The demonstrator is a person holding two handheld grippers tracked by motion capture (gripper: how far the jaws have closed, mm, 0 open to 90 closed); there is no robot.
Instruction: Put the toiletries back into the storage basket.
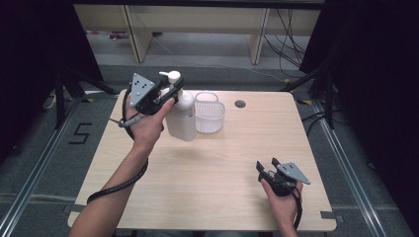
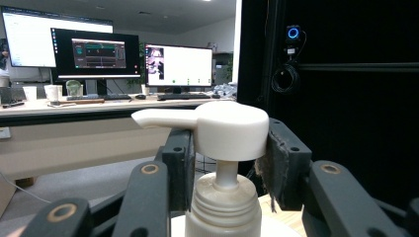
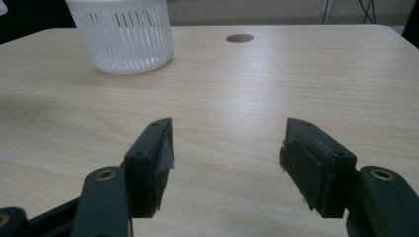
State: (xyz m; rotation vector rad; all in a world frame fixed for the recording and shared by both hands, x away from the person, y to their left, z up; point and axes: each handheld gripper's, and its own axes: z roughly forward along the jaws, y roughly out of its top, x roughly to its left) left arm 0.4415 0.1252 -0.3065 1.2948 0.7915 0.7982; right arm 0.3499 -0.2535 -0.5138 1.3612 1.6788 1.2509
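A white pump bottle (image 1: 181,117) is at the table's back left, close beside a white slotted basket (image 1: 210,119). My left gripper (image 1: 172,89) is shut on the bottle's pump head (image 2: 229,129), one black pad on each side of it, with the spout pointing left in the left gripper view. The bottle leans slightly; I cannot tell whether its base touches the table. My right gripper (image 1: 267,164) rests low over the table's front right. In the right gripper view it (image 3: 227,143) stands open with bare wood between its pads, and the basket (image 3: 123,42) is far ahead at the left.
The light wooden table (image 1: 212,177) has a round cable hole (image 1: 240,103) near its back edge, right of the basket. The left gripper's cable loops along the forearm to the front left. Black curtains and stands flank the table.
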